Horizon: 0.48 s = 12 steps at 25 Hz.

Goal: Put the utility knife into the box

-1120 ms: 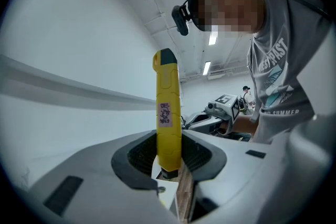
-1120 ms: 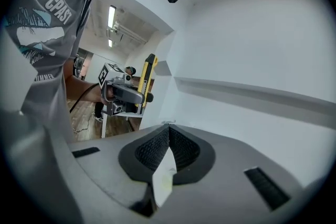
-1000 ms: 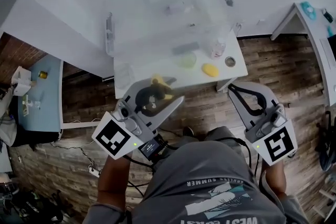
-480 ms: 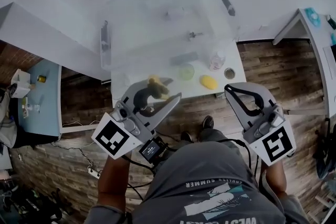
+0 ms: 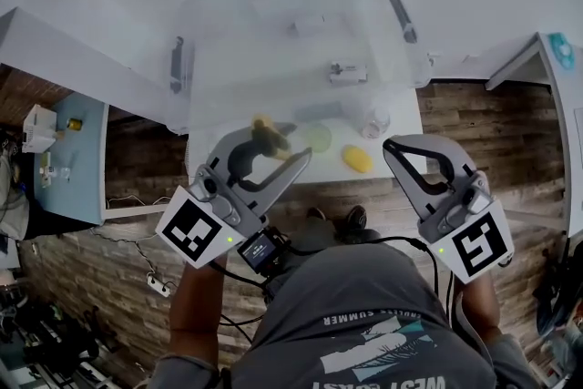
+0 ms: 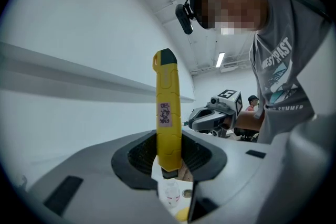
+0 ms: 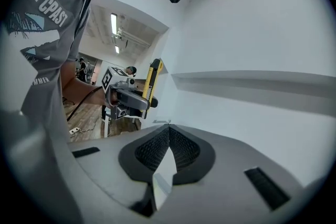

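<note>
The yellow utility knife (image 5: pixel 265 136) stands upright in my left gripper (image 5: pixel 273 145), which is shut on its lower end, over the white table's (image 5: pixel 219 150) front edge. In the left gripper view the utility knife (image 6: pixel 168 113) rises between the pads of the left gripper (image 6: pixel 169 165). The clear plastic box (image 5: pixel 291 41) sits open just beyond, with a small item (image 5: pixel 347 72) inside. My right gripper (image 5: pixel 392 147) hangs to the right of the table, shut on nothing; in its own view the right gripper (image 7: pixel 168 131) has its jaws pressed together.
On the table in front of the box lie a pale green disc (image 5: pixel 317 138), a yellow lump (image 5: pixel 356 158) and a small clear bottle (image 5: pixel 375 118). Dark latches (image 5: pixel 177 66) sit on the box's sides. A blue side table (image 5: pixel 68 159) stands at the left over wood flooring.
Both grippers have come forward toward the table. The knife in the left gripper now stands over the table's front edge, nearer the box. The right gripper stays shut.
</note>
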Motion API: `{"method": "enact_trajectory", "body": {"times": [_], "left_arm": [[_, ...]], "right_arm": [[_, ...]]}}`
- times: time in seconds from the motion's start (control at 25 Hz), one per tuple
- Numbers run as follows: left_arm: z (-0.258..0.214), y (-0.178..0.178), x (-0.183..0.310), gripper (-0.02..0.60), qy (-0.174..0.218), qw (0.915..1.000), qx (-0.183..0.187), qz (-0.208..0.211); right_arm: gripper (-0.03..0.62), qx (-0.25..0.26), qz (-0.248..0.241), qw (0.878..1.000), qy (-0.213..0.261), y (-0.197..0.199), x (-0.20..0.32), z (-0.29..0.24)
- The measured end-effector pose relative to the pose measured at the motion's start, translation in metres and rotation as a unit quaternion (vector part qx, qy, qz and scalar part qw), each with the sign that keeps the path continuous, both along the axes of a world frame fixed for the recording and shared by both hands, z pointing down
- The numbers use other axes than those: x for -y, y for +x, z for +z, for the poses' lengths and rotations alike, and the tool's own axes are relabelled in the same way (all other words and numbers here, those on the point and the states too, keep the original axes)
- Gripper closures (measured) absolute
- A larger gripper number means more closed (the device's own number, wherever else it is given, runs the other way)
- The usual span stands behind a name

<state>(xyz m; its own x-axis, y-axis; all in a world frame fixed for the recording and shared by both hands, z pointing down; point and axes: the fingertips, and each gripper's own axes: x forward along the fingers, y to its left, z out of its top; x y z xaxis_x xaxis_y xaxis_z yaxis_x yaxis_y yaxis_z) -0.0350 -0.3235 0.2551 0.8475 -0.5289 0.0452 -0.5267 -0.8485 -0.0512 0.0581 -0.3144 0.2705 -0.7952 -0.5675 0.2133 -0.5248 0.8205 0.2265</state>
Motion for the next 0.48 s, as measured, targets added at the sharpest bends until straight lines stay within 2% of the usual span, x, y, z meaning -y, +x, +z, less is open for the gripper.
{"method": "enact_trajectory", "body": {"times": [0.2, 0.48], "left_arm": [[0.004, -0.008, 0.03, 0.451, -0.006, 1.0, 0.0, -0.001], [0.006, -0.026, 0.083, 0.451, -0.01, 0.9997, -0.008, 0.019]], "right_arm": [[0.583, -0.004, -0.001, 1.0, -0.004, -0.008, 0.031, 0.006], [0.583, -0.012, 0.018, 1.0, -0.006, -0.028, 0.076, 0.005]]}}
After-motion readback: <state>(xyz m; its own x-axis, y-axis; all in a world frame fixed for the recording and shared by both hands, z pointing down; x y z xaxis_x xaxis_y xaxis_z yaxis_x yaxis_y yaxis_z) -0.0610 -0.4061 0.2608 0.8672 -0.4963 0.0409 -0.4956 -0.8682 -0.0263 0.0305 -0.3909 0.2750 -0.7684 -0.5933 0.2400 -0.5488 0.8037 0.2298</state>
